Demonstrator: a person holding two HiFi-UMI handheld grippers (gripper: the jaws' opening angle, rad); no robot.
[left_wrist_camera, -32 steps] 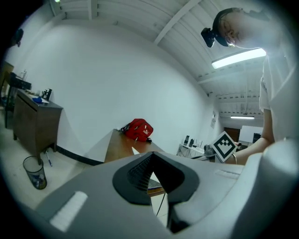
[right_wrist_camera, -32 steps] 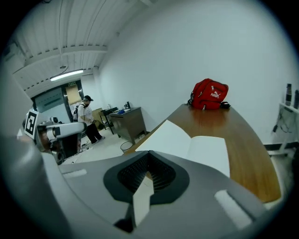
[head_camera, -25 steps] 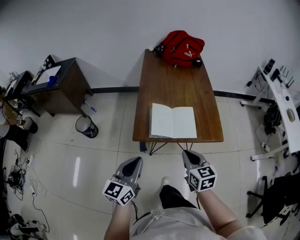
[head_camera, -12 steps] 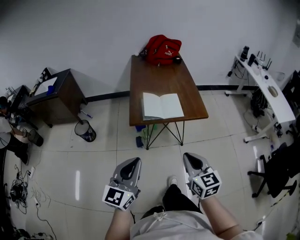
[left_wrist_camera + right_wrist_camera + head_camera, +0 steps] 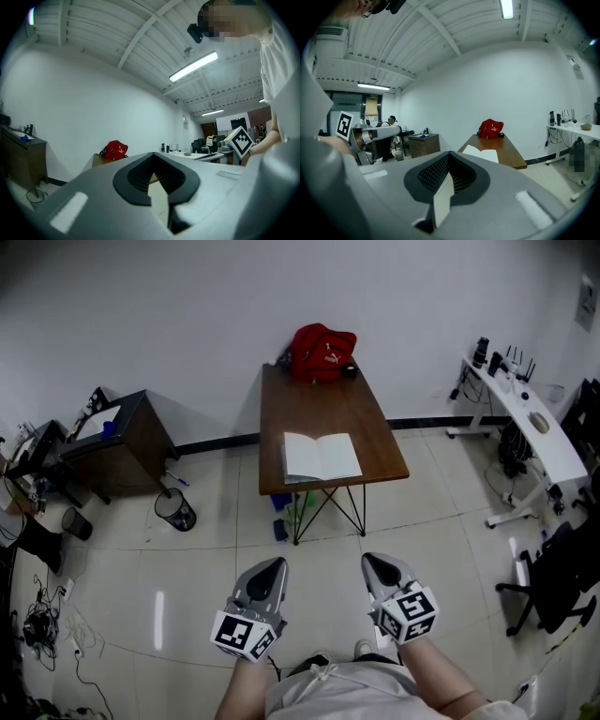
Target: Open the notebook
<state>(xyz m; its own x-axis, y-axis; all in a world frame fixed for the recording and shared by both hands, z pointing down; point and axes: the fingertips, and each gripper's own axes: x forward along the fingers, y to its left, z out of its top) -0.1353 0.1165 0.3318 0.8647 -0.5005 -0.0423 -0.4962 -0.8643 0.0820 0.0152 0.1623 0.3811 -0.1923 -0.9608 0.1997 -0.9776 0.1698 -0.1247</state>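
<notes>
In the head view, the notebook [image 5: 322, 457] lies spread open at the near end of the bench [image 5: 323, 404]. It is well apart from the left gripper [image 5: 271, 566] and right gripper [image 5: 376, 562], both held low by the person's body. The left gripper view shows its fingers closed together on nothing, with the red bag [image 5: 114, 150] far off. The right gripper view shows closed, empty fingers too, pointing toward the open pages. The opening looks done, so doing it well now probably means leaving the pages flat, or stepping close before touching a page edge. Count: one notebook, one bench, one bag, two grippers.
</notes>
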